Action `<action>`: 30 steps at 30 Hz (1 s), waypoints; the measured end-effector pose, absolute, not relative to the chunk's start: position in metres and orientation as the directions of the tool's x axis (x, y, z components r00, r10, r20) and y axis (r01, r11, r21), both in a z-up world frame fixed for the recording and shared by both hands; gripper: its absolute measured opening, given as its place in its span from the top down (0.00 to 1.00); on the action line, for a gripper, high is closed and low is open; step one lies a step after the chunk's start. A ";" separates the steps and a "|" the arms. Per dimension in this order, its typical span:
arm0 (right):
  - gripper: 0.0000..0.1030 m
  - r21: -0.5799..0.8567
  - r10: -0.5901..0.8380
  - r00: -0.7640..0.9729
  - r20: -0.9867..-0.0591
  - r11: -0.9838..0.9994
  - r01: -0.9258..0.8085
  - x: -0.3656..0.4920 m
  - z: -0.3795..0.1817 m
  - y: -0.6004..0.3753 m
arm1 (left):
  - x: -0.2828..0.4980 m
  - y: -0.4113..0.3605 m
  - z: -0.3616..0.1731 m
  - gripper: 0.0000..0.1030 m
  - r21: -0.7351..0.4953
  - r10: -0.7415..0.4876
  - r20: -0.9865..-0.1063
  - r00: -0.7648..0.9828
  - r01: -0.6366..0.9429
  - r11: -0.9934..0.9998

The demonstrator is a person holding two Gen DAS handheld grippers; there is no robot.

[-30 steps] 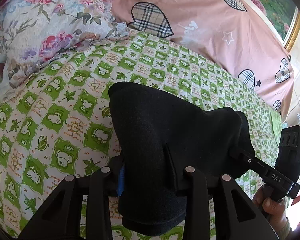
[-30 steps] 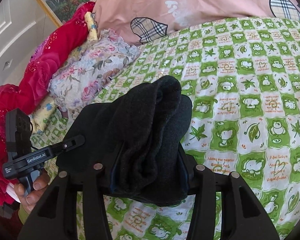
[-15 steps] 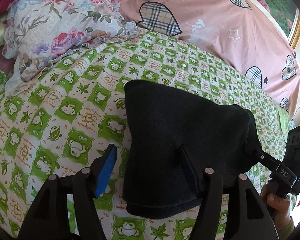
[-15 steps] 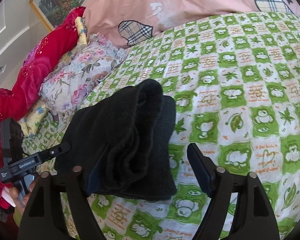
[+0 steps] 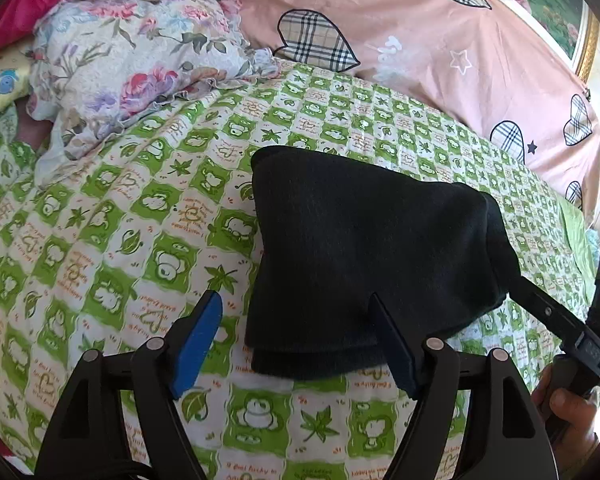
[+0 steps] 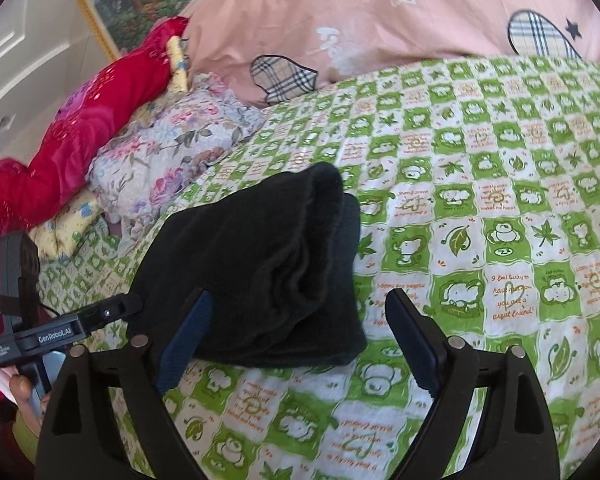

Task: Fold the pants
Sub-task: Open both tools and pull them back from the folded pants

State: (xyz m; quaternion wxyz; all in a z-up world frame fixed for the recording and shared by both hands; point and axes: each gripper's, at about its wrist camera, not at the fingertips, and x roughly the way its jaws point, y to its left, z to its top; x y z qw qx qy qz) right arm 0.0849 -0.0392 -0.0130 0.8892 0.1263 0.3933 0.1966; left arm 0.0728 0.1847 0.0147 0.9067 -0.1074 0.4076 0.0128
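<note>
Both grippers have let go of the cloth since one second ago: then each was clamped on a side of the bundle and held it, and now the jaws stand wide apart and the bundle lies free. Going from big to small, the bed sheet point(image 5: 148, 208) with green squares covers nearly all of the view, with the pink duvet point(image 5: 420, 48) at the far edge and the floral pillow point(image 5: 132, 60) at the far left corner. On the sheet, near the middle, rest the black pants point(image 5: 364, 264), already folded into a thick, compact packet; in the right wrist view the pants point(image 6: 260, 264) show several layers stacked, with a rounded fold on top. The left gripper point(image 5: 296, 336) is wide open, its blue pad just beside the left edge of the packet and its other finger in front of the near edge; I cannot tell whether it touches. The right gripper point(image 6: 300, 332) is also wide open and holds nothing, one finger over the near edge of the packet and the other over bare sheet. The folding looks nearly finished to me. The risk now is in the retreat: a finger close to the soft cloth may catch a layer and drag the top fold open, and the thick layers may spring apart on the soft bed.
</note>
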 end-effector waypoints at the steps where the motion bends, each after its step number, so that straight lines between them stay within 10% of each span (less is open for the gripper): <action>1: 0.08 0.365 0.445 0.617 -0.649 0.894 -0.261 0.081 -0.011 -0.036 | 0.071 0.184 0.015 0.24 -0.182 -0.062 -0.741 0.669 -0.111 0.977; 30: 0.01 0.158 0.375 0.706 -0.601 0.922 -0.354 0.030 -0.023 0.009 | 0.018 0.162 0.016 0.19 0.055 0.165 -0.680 0.714 -0.175 0.983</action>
